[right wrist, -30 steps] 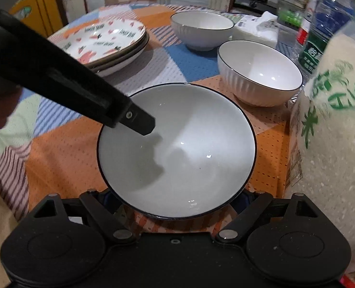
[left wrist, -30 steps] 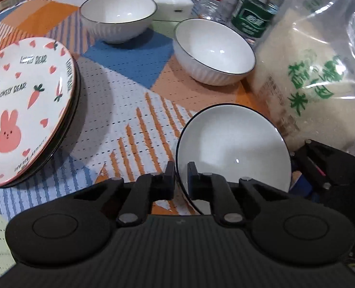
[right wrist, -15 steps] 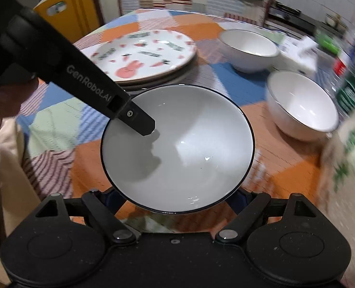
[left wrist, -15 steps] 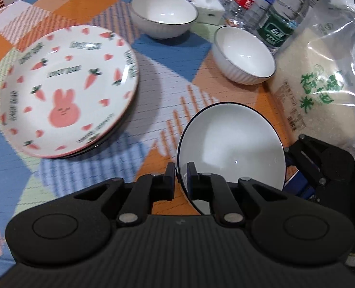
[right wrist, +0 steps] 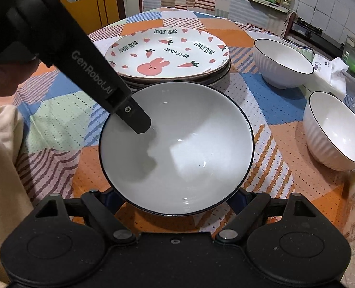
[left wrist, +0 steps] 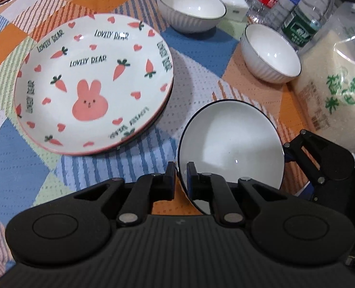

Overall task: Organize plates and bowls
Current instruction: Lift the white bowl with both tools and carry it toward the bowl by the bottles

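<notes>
White glazed bowl with a black rim [right wrist: 177, 148] is pinched by the left gripper [left wrist: 181, 175] marked "GenRobot.AI"; the right gripper [right wrist: 177, 199] stands wide around it, pads hidden. The rabbit plate [left wrist: 93, 84] reads "LOVELY BEAR".

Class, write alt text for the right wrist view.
A white bowl is gripped at its rim by the left gripper and cradled between the right gripper's wide fingers. Behind it sit stacked rabbit plates and two more bowls on a patchwork tablecloth.
</notes>
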`<state>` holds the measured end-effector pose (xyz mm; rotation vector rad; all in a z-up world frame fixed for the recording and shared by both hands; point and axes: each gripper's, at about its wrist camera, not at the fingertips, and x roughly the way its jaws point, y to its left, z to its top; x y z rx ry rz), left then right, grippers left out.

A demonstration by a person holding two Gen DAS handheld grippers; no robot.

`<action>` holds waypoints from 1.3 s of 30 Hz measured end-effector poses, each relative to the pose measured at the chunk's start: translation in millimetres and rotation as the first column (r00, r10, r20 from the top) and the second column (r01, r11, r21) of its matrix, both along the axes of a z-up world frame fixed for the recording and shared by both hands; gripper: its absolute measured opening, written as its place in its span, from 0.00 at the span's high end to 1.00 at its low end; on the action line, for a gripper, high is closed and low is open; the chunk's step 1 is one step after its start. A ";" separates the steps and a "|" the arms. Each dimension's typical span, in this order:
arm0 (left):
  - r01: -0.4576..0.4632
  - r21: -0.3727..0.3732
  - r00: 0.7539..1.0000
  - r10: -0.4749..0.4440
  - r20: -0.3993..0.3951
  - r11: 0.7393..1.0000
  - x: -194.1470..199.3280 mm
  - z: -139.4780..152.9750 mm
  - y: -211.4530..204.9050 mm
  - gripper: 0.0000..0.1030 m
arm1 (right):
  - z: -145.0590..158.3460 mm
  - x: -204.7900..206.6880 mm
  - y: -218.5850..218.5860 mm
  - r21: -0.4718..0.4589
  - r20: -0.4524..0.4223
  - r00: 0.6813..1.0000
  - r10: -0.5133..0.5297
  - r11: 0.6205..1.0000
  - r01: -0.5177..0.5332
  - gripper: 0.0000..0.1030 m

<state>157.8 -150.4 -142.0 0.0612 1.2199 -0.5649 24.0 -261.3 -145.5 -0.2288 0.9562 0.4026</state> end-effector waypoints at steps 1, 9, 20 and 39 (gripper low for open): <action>-0.003 0.001 1.000 0.003 0.002 1.000 1.1 -0.2 0.3 0.92 | -0.2 0.4 0.1 -0.008 0.006 1.000 -0.006 1.000 0.006 0.14; 0.014 0.004 1.000 -0.014 0.017 1.000 -1.0 1.6 -1.6 0.91 | -2.3 3.0 -3.5 -0.004 0.018 0.999 -0.029 1.000 0.029 0.14; 0.074 -0.008 0.995 -0.074 0.062 0.997 -8.1 37.4 0.6 0.89 | 35.6 -27.3 -24.6 0.015 0.058 0.996 -0.074 0.997 0.073 0.13; 0.097 -0.140 0.985 -0.075 0.156 0.985 35.2 82.2 -57.3 0.78 | 86.7 -21.2 -78.2 0.256 0.187 0.837 -0.513 0.849 0.463 0.30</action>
